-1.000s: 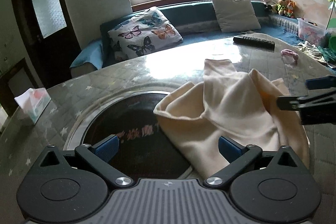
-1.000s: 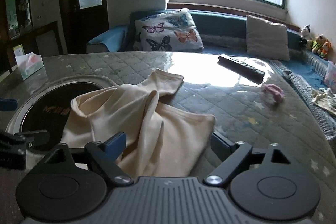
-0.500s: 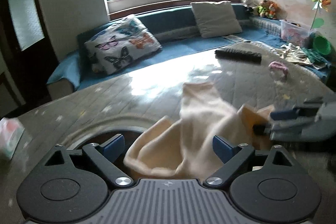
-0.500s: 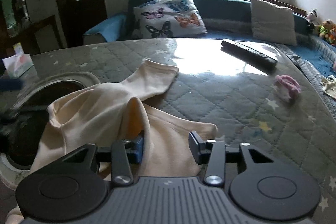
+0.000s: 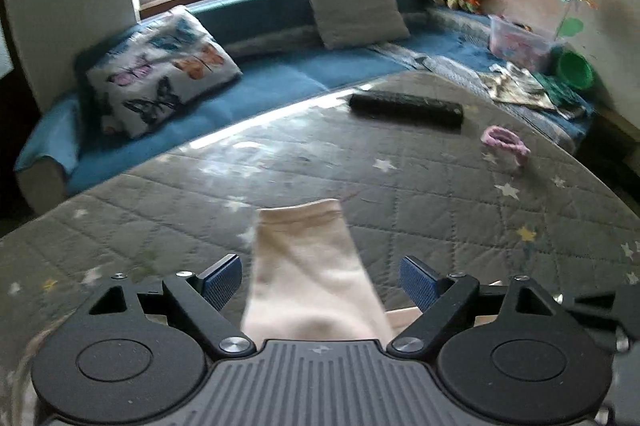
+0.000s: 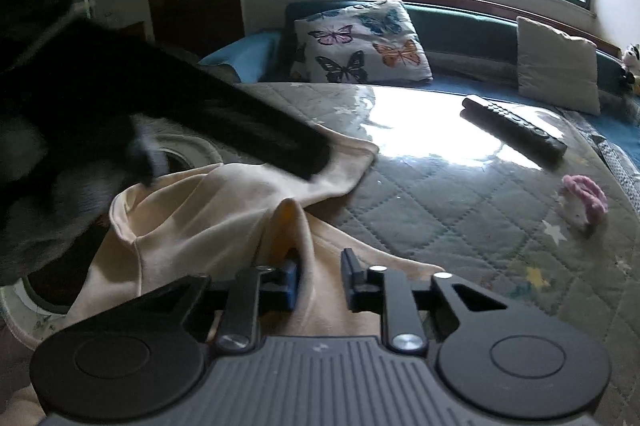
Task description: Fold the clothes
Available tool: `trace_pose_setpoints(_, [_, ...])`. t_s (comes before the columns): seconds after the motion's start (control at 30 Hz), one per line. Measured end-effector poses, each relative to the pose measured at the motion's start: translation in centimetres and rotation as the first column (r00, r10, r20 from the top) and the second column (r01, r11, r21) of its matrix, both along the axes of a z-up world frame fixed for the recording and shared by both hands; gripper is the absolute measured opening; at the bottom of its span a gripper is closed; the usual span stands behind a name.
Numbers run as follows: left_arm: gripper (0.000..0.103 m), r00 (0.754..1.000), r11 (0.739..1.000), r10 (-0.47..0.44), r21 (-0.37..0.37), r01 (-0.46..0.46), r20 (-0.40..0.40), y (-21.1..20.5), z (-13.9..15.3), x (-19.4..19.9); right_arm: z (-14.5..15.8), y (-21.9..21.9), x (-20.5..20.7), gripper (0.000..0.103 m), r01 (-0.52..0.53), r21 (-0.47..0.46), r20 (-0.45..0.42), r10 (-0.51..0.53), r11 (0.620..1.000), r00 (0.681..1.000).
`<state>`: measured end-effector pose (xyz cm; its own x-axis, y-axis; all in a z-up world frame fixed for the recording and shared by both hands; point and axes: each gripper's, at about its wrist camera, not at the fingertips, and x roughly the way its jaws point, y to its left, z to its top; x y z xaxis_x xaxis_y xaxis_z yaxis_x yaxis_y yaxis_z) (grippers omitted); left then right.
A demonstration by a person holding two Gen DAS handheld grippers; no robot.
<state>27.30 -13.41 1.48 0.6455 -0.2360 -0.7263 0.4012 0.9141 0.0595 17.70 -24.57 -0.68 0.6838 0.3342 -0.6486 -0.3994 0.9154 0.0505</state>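
Observation:
A cream garment [image 6: 208, 210] lies crumpled on the quilted grey table [image 6: 460, 210]. In the left wrist view one sleeve or leg of it [image 5: 308, 266] stretches forward between the wide-open fingers of my left gripper [image 5: 320, 278], which hovers over it. My right gripper [image 6: 320, 280] is partly closed around a raised fold of the cream cloth; its jaws stand a narrow gap apart with the cloth between them. The left gripper body shows as a dark blurred shape [image 6: 160, 114] across the right wrist view, above the garment.
A black remote [image 5: 406, 106] and a pink hair tie [image 5: 505, 142] lie further back on the table. A round dark inset [image 6: 48, 286] sits at the table's left. A blue sofa with a butterfly pillow [image 6: 360, 42] and grey cushion [image 5: 356, 8] runs behind.
My left gripper has swung right and forward over the garment's sleeve. My right gripper has narrowed from wide open around a fold of the cloth and moved closer to it.

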Motion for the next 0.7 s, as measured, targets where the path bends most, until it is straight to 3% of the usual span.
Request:
trace_pose_setpoints(0.2, [0.068,0.996,0.997,-0.03,0.068,0.035,-0.079,-1.6,-2.1,1.4,0.3,0.0,-0.7,0.006,-0.015,0.006,0.011,0.015,1.0,1.0])
trace_pose_setpoints(0.3, [0.034,0.994,0.997,-0.013,0.072,0.021,-0.111,-1.2,-2.9,1.7,0.5,-0.3,-1.0,0.003,-0.012,0.014,0.014,0.012,1.0,1.0])
trace_pose_setpoints(0.33, [0.016,0.992,0.998,-0.008,0.064,0.016,-0.123,-0.9,-3.1,1.7,0.5,-0.5,-1.2,0.003,-0.009,0.015,0.016,0.009,1.0,1.0])
trace_pose_setpoints(0.37, [0.012,0.993,0.998,-0.001,0.057,0.008,-0.122,-0.6,-3.0,1.5,0.6,-0.6,-1.3,0.003,-0.006,0.015,0.017,0.006,1.0,1.0])
trace_pose_setpoints(0.47, [0.005,0.996,0.999,0.024,0.041,-0.021,-0.087,0.6,-2.5,0.6,0.9,-1.2,-1.8,0.003,0.01,0.016,0.022,-0.01,1.0,1.0])
trace_pose_setpoints(0.7, [0.003,0.995,0.995,0.093,0.037,-0.094,0.019,2.3,-0.2,-2.2,2.2,-3.2,-3.5,0.003,0.091,0.034,0.047,-0.092,0.995,0.995])
